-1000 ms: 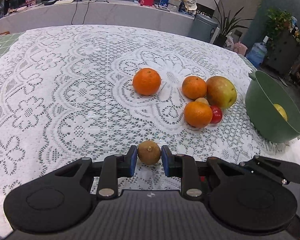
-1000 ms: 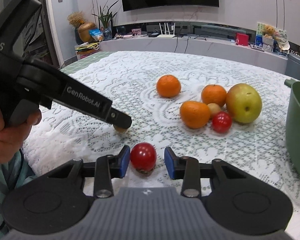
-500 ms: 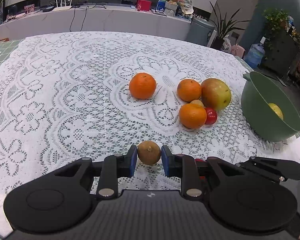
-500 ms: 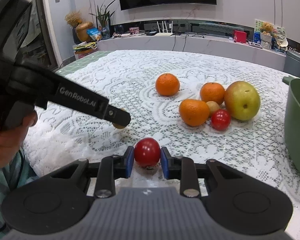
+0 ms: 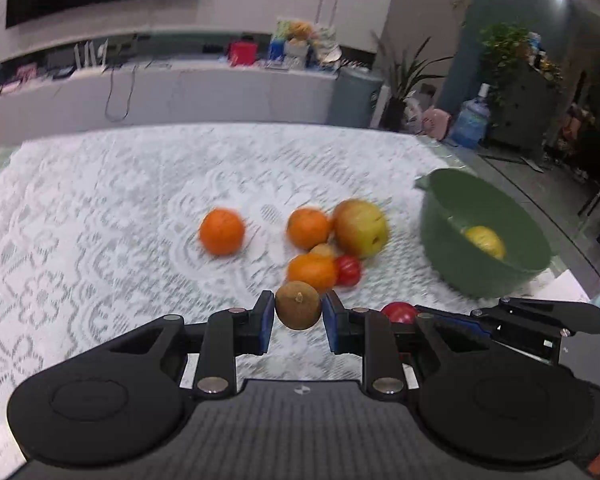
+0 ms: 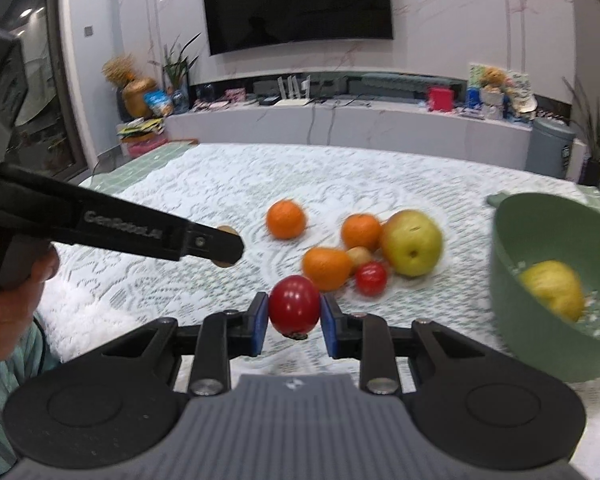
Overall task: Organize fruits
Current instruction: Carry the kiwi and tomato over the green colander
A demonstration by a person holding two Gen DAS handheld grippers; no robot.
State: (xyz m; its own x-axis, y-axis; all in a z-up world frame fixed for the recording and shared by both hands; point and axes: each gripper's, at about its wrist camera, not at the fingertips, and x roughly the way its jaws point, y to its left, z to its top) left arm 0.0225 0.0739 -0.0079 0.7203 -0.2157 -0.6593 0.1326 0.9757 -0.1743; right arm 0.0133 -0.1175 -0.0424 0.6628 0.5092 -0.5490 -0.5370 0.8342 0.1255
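My left gripper (image 5: 298, 320) is shut on a small brown kiwi (image 5: 298, 310) and holds it above the lace tablecloth. My right gripper (image 6: 294, 322) is shut on a red tomato (image 6: 294, 304), also lifted off the cloth. A green bowl (image 6: 532, 340) at the right holds a yellow lemon (image 6: 554, 289); the bowl also shows in the left wrist view (image 5: 452, 252). Oranges (image 5: 222, 231), an apple (image 5: 360, 228) and a second tomato (image 5: 349, 270) lie grouped mid-table. The left gripper shows from the side in the right wrist view (image 6: 204, 242).
The white lace tablecloth (image 5: 92, 216) covers the table. A long counter (image 6: 340, 124) with clutter and a wall television (image 6: 296, 4) stand behind. A grey bin (image 6: 548, 146) and plants stand at the far right. The table's right edge runs just past the bowl.
Both grippers have risen and moved toward the bowl with their fruit. The right gripper, open around the tomato one second ago, closed on it and lifted it.
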